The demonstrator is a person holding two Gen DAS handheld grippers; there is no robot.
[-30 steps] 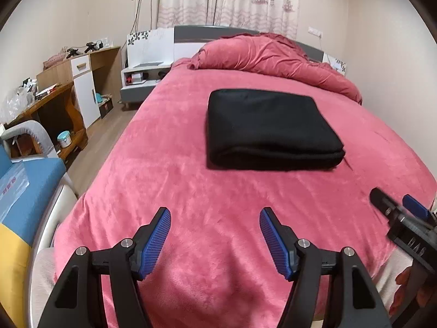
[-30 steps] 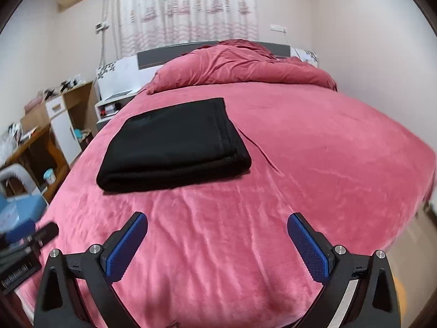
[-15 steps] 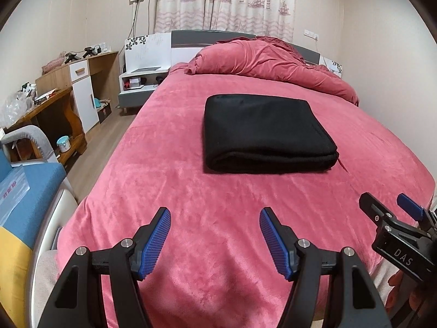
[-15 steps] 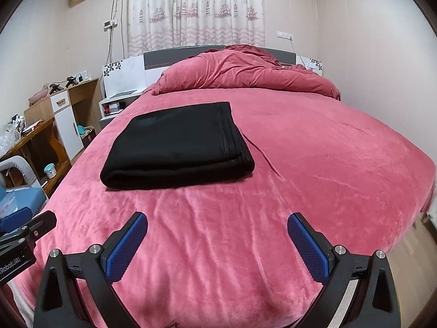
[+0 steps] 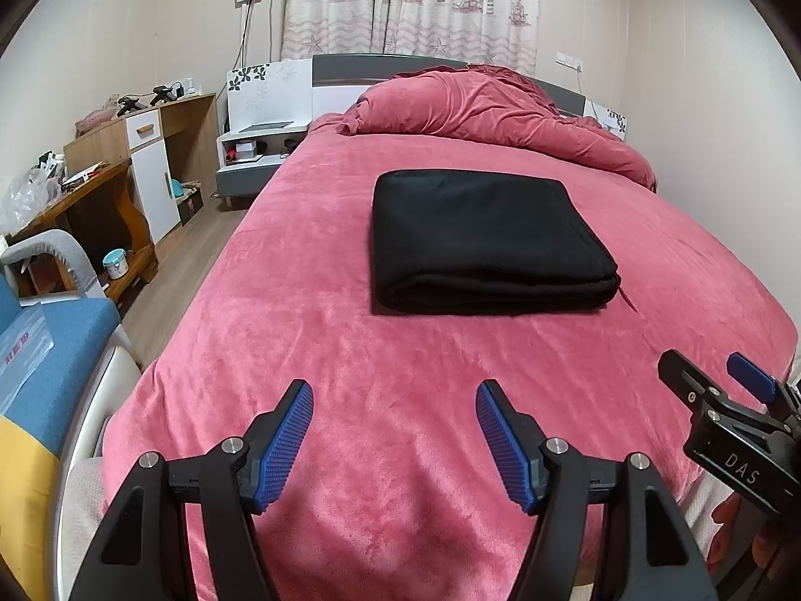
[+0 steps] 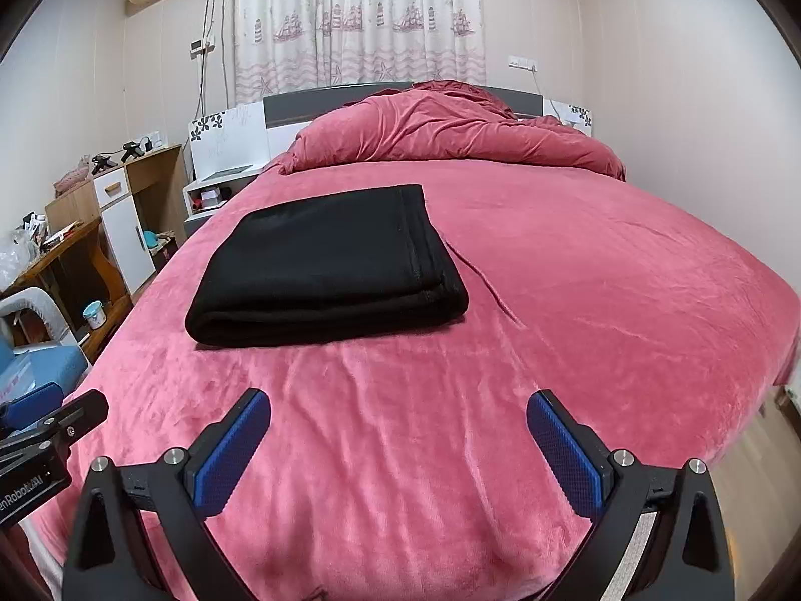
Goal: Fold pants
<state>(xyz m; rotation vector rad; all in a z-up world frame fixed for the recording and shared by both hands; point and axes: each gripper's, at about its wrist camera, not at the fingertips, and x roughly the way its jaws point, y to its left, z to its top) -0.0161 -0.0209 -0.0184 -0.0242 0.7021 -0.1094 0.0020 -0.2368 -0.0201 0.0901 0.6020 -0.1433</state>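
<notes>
Black pants (image 5: 480, 235) lay folded mid-bed, well ahead of both grippers. L gripper (image 5: 394, 438) and R gripper (image 6: 398, 445) gaped wide, empty; L looked more squarely in line w/ the stack.

One folded pants (image 5: 488, 238), one bed (image 5: 400, 365), one duvet (image 5: 500, 110), two grippers (image 5: 394, 438) (image 6: 399, 445).

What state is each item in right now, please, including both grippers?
Pants: folded into a flat stack, lying on the bed.
Left gripper: open, empty, above the blanket.
Right gripper: open, empty.
Blanket: spread over the bed.
Duvet: bunched at the headboard.
Curtain: drawn shut.
</notes>
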